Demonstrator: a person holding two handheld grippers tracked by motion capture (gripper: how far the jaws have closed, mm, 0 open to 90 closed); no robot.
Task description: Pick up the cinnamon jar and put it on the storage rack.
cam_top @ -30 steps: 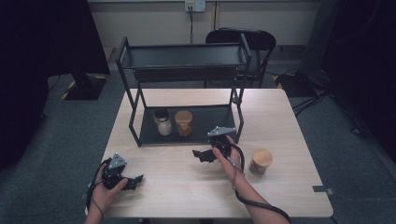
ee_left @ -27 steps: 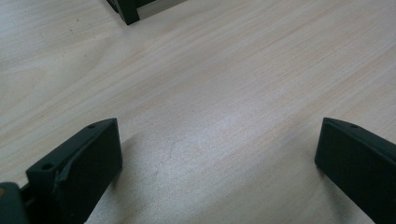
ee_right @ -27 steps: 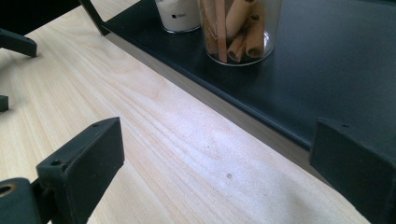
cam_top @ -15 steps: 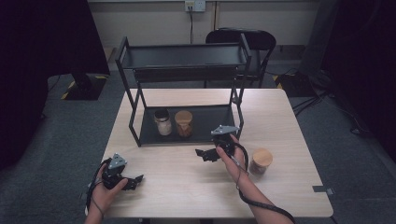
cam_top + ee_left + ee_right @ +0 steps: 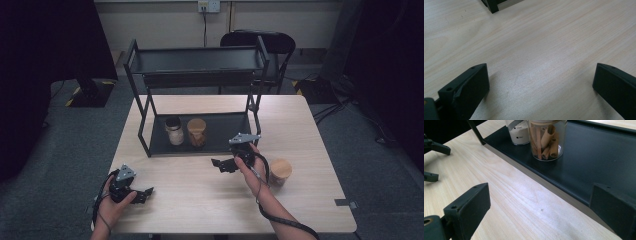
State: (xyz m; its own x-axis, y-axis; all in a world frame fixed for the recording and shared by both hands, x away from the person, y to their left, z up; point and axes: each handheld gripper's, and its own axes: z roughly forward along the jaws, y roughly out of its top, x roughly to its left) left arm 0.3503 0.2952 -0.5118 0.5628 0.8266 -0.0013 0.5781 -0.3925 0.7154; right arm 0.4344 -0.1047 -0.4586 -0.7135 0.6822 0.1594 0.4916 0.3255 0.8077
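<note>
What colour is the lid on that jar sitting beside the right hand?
Light wooden tan; the jar shows best in the high view.

We see a round jar (image 5: 280, 171) with a wooden lid standing upright on the table, at about four o'clock from the middle, just right of the right gripper (image 5: 223, 164) and not touching it.

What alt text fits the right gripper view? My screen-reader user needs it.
The right gripper hangs open over the wooden table, facing a black shelf tray that holds a jar of cinnamon sticks beside a jar of white powder.
</note>
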